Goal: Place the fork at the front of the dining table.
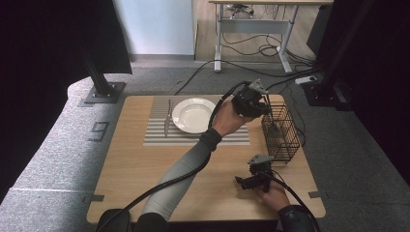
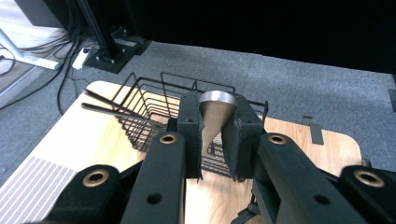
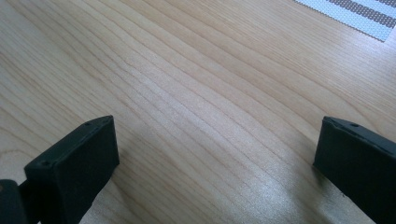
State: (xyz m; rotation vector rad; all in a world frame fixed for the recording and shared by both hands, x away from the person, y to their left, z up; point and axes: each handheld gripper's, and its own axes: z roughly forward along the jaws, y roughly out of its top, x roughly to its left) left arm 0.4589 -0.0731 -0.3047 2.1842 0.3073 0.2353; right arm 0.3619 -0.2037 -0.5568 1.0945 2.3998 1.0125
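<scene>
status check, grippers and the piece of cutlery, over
Left gripper shut on metal utensil handle, above wire basket. Right gripper open, over bare table. Nothing in the way.

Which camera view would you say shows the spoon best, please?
The left gripper view: the spoon sits large between the shut jaws of the left gripper, above the wire basket. In the high view the hand and gripper mostly hide it.
</scene>
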